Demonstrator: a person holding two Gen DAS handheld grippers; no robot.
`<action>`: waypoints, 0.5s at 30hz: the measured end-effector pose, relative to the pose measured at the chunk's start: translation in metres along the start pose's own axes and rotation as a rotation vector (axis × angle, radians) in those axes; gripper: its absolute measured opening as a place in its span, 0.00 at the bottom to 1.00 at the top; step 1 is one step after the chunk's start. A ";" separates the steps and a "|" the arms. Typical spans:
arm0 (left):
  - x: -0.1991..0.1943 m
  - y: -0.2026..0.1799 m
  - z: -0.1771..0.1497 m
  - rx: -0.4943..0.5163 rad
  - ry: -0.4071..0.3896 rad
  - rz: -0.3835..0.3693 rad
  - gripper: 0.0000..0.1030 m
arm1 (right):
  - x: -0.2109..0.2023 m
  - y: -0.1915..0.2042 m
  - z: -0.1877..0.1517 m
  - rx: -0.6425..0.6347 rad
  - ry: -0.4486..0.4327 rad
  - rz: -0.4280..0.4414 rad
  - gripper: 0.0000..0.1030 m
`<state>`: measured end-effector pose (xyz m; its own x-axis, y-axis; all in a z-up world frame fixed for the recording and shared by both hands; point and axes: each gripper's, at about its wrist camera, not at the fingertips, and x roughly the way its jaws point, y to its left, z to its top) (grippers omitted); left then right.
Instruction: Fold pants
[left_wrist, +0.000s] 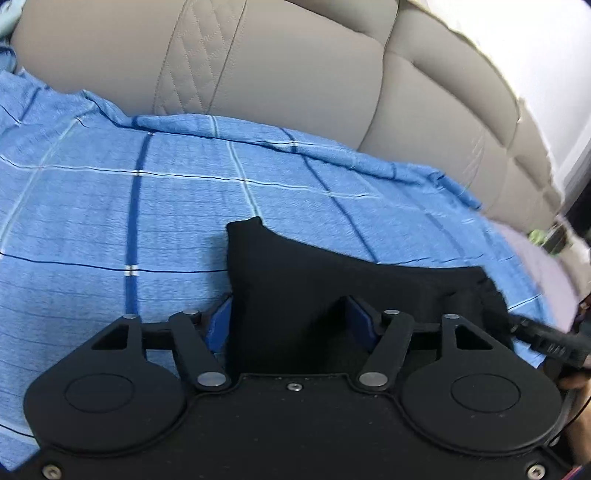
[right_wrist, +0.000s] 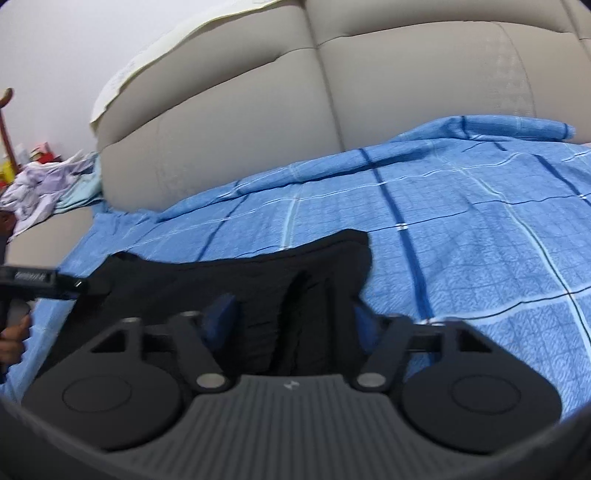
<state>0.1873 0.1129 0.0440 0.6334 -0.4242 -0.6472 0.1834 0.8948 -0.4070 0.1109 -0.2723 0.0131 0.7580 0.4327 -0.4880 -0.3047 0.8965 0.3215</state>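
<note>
Black pants (left_wrist: 317, 280) hang stretched between my two grippers above a blue checked bedsheet (left_wrist: 110, 206). My left gripper (left_wrist: 286, 321) has the left end of the fabric between its blue-padded fingers (left_wrist: 218, 325), which stand fairly wide apart. My right gripper (right_wrist: 291, 314) has the other end of the pants (right_wrist: 258, 269) bunched between its blue fingers (right_wrist: 225, 310). The right gripper also shows at the right edge of the left wrist view (left_wrist: 546, 339), and the left gripper at the left edge of the right wrist view (right_wrist: 37, 280).
A beige padded headboard (left_wrist: 295, 74) rises behind the bed. A heap of pale clothes (right_wrist: 44, 184) lies at the bed's left end. A white wall (left_wrist: 535, 55) stands behind. A lilac fabric (left_wrist: 535, 258) lies at the sheet's right.
</note>
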 end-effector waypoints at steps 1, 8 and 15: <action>0.001 0.001 0.000 0.002 0.001 -0.006 0.63 | -0.001 0.001 0.001 -0.010 0.003 0.011 0.56; 0.014 -0.011 0.003 0.079 0.003 0.034 0.71 | 0.006 -0.014 0.004 0.026 0.006 0.080 0.55; 0.023 -0.034 -0.009 0.210 -0.017 0.112 0.74 | 0.012 -0.020 0.005 0.046 0.004 0.110 0.55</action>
<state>0.1892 0.0715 0.0375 0.6709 -0.3201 -0.6689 0.2629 0.9461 -0.1891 0.1288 -0.2852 0.0053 0.7192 0.5288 -0.4507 -0.3595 0.8383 0.4099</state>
